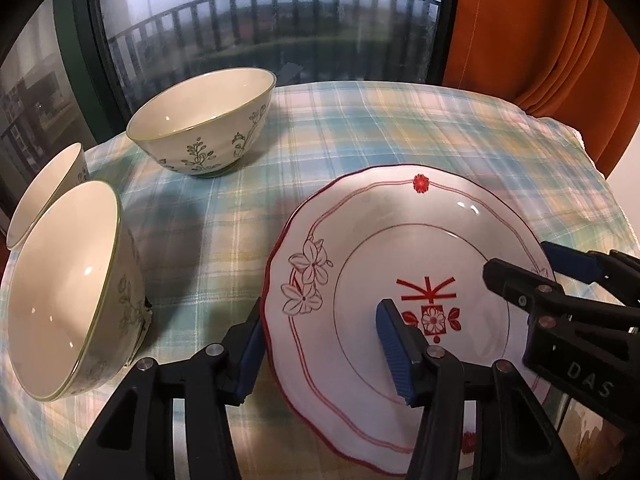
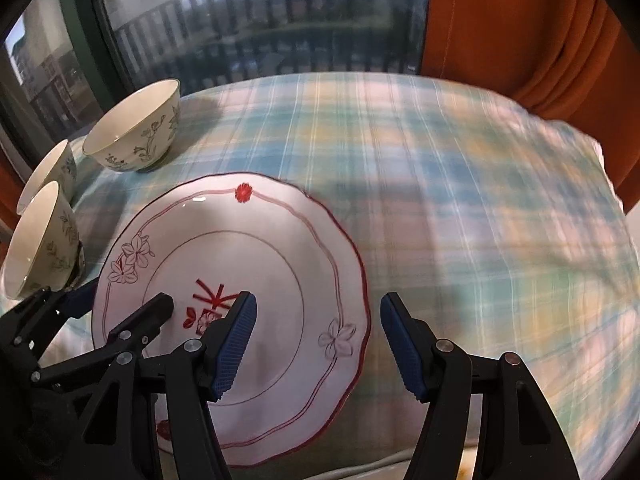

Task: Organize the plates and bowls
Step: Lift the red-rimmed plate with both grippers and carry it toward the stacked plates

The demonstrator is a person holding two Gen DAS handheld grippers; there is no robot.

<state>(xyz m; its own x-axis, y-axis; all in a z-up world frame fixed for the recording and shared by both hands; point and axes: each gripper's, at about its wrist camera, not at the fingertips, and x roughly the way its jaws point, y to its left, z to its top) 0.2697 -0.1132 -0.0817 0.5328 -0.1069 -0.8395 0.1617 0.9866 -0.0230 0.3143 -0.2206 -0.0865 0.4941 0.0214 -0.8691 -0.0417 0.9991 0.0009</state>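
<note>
A white plate [image 1: 400,256] with red trim and flowers lies on the plaid tablecloth [image 1: 360,128]; it also shows in the right wrist view [image 2: 248,248]. My left gripper [image 1: 320,348] is open, its jaws straddling the plate's left rim. My right gripper [image 2: 318,340] is open, its jaws straddling the plate's right rim; it shows at the right of the left wrist view [image 1: 536,264]. Three cream bowls with green floral print stand on the left: one upright at the back [image 1: 208,124], two at the left edge [image 1: 68,292] [image 1: 44,192].
The tablecloth [image 2: 480,200] covers the table to its right edge. An orange curtain [image 1: 552,40] hangs at the back right. A window with a balcony railing [image 1: 272,16] runs behind the table.
</note>
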